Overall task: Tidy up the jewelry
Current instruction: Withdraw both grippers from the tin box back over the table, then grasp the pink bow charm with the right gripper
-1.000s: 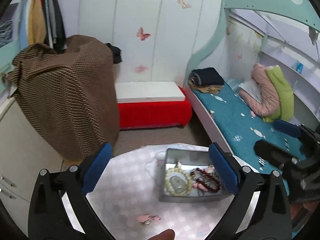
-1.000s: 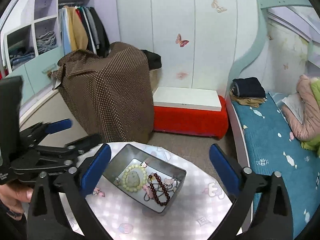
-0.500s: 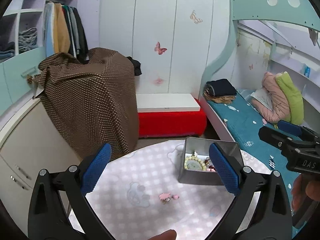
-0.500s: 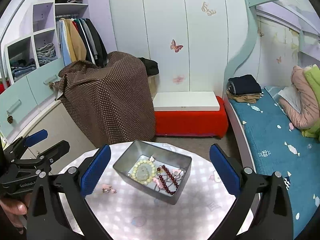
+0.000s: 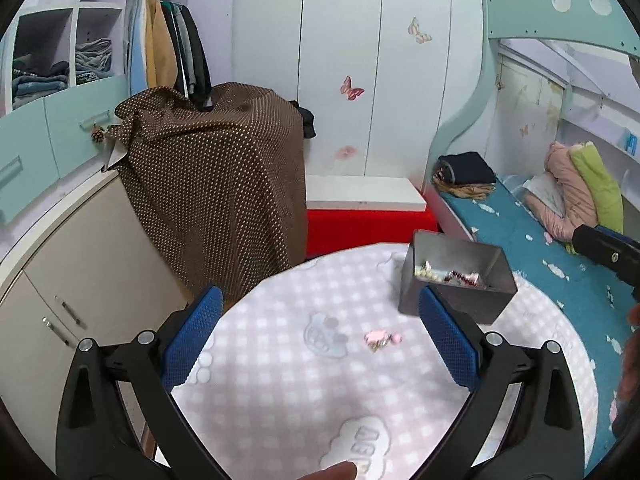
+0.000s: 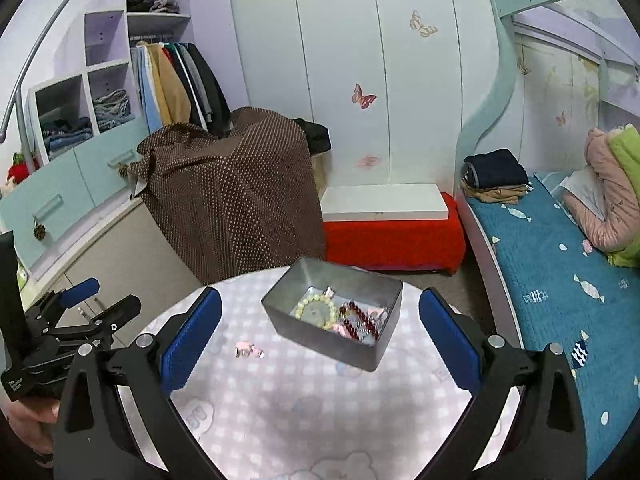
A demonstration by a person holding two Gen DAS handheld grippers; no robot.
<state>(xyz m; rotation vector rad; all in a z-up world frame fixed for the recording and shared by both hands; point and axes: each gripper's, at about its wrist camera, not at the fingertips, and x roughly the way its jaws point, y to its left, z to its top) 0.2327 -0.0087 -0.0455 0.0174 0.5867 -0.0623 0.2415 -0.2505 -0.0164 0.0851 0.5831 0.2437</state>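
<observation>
A grey metal tin point(image 5: 476, 300) point(image 6: 320, 332) stands on the round table with the pink checked cloth point(image 5: 280, 380) point(image 6: 300, 408). In it lie a pale green bead bracelet point(image 6: 316, 309) and a dark red bead bracelet point(image 6: 360, 322). A small pink jewelry piece point(image 5: 382, 337) point(image 6: 248, 348) lies loose on the cloth left of the tin. My left gripper point(image 5: 320, 344) is open and empty, above the cloth near the pink piece. My right gripper point(image 6: 320, 344) is open and empty, in front of the tin. The left gripper also shows in the right wrist view point(image 6: 92, 306).
A brown dotted cloth point(image 5: 216, 184) covers furniture behind the table. A red bench with a white top point(image 5: 368, 216) stands at the wall. A bed with a blue cover point(image 6: 560, 272) runs along the right. Cupboards point(image 5: 52, 280) stand at the left.
Both grippers have pulled back and up from the tin. The view has widened, so more of the table and the loose pink piece show. Both stay open.
</observation>
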